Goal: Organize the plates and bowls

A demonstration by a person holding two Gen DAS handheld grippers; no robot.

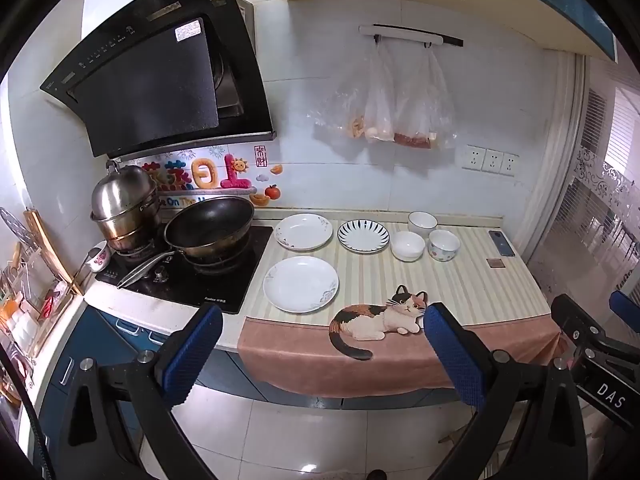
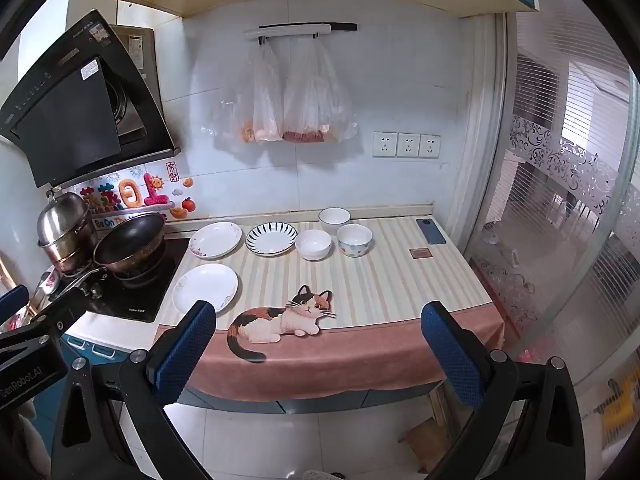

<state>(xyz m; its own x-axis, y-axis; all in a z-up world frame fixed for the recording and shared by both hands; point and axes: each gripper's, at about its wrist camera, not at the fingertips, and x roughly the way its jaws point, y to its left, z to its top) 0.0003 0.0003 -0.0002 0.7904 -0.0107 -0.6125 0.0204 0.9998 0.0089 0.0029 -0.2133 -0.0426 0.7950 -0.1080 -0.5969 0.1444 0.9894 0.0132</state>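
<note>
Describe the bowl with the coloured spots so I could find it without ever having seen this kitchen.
Start at the striped cloth with a cat picture covering the counter right of the black stove. Near the wall sit three round ceramic bowls; the spotted bowl is the rightmost, nearest the dark phone. Unlike the plain white bowl beside it and the white bowl behind, its outside carries small coloured dots.

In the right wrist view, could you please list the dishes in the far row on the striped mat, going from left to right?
Floral white plate → blue-striped plate → plain white bowl → patterned bowl. The white bowl behind sits between those last two, so I leave it out.
</note>
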